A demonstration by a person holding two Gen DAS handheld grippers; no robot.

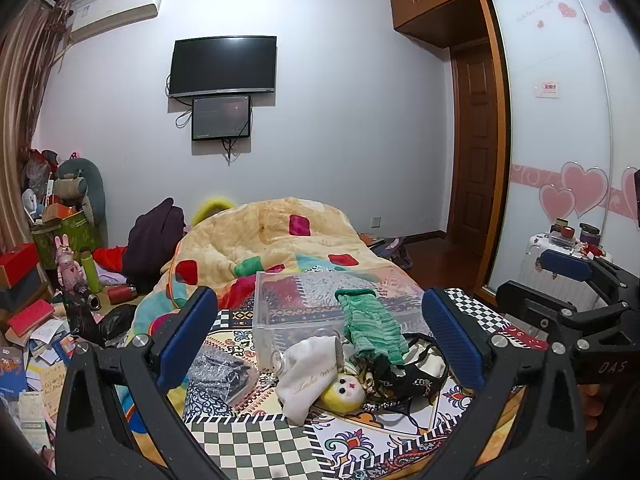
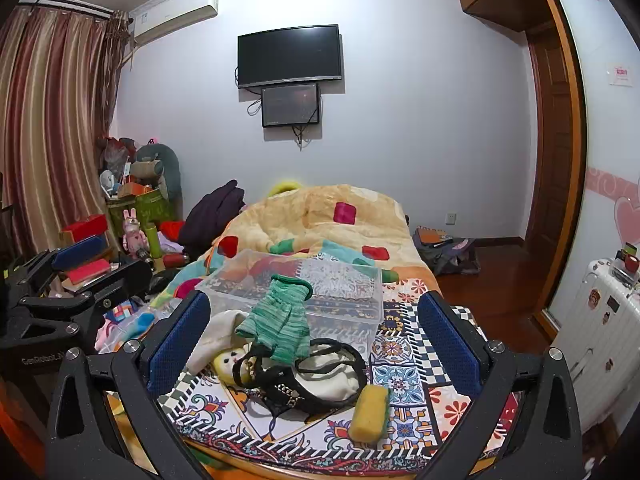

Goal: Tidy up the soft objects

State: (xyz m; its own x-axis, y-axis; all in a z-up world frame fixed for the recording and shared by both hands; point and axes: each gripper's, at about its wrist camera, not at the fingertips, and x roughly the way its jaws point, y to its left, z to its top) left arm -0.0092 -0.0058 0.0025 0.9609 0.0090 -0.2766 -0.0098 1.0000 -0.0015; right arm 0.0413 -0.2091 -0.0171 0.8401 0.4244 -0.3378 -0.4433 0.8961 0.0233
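Note:
A pile of soft things lies on the patterned cloth (image 1: 260,448) of the bed: a green knit glove (image 1: 372,328) (image 2: 280,322), a white cloth (image 1: 308,376) (image 2: 212,338), a small yellow doll (image 1: 346,392) (image 2: 228,362) and a black-trimmed bag (image 1: 416,380) (image 2: 304,384). A yellow sponge (image 2: 370,410) lies to the right. A clear plastic box (image 1: 304,304) (image 2: 320,288) stands behind the pile. My left gripper (image 1: 320,340) is open above the pile, holding nothing. My right gripper (image 2: 316,344) is open above it too, empty.
A quilt (image 1: 264,240) with coloured patches is heaped behind the box. A grey item in a clear bag (image 1: 220,372) lies left of the pile. Clutter of boxes, books and bottles (image 1: 48,312) fills the floor at left. A white suitcase (image 2: 596,320) stands at right.

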